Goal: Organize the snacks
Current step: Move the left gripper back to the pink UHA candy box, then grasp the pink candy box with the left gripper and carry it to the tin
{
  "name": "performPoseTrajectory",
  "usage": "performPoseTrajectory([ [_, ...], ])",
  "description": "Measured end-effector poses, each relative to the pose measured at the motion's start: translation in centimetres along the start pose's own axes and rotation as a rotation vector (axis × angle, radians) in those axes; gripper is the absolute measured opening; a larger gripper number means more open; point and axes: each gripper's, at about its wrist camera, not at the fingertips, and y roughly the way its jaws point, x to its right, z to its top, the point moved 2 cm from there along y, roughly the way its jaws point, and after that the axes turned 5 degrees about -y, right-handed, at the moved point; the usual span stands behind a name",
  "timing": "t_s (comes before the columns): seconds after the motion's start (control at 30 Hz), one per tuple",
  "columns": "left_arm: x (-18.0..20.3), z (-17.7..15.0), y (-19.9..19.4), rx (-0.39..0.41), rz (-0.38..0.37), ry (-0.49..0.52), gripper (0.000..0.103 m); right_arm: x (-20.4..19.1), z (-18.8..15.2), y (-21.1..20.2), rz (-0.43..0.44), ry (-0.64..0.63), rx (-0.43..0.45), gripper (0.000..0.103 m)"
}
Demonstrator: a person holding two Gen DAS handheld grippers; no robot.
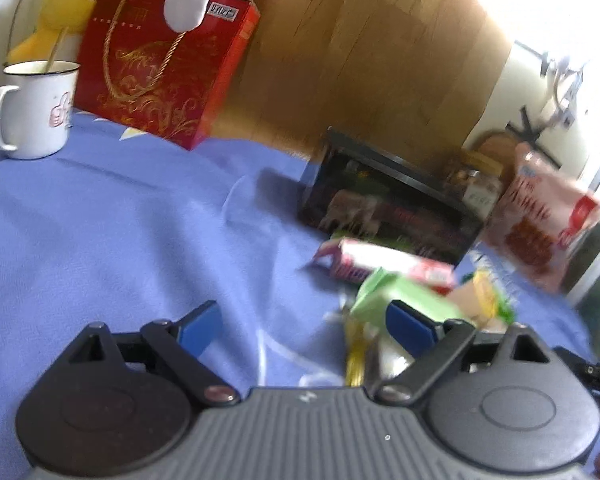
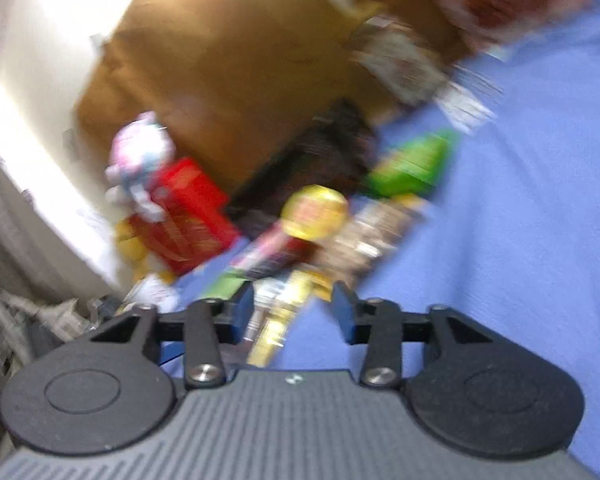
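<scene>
The snacks lie in a loose heap on the blue cloth (image 1: 120,216) in front of a dark box (image 1: 388,204). The left gripper (image 1: 306,326) is spread wide with nothing between its jaws, its right pad just beside a green packet (image 1: 404,294). The right gripper (image 2: 294,308) stands partly closed around a yellow wrapper (image 2: 276,324), yet no pad visibly presses it. Closing there could pinch only a wrapper edge, which may slip, or drag neighbouring packets along. Blur hides every label in the right view and smears the pile into itself.
</scene>
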Motion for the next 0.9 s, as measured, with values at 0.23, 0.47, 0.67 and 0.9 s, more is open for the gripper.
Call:
performPoseTrajectory([
  [0.23, 0.9, 5.1, 3.9, -0.061, -0.015, -0.038, 0.093, -5.1, 3.0, 8.2, -0.047, -0.232, -0.134, 0.041],
  [0.47, 0.9, 5.6, 8.3, -0.132, -0.004, -0.058, 0.093, -4.6, 2.4, 11.7, -0.236, -0.372, -0.138, 0.043],
  [0.67, 1.9, 4.2, 9.4, -0.188, 0.01, -0.02, 0.068, -3.0, 2.4, 13.2, -0.246, -0.353, -0.181, 0.047],
  [0.9, 3.8, 4.9, 7.8, -0.191, -0.046, -0.009, 0.05, -4.6, 2.0, 13.1, -0.216, -0.395, -0.171, 0.038],
])
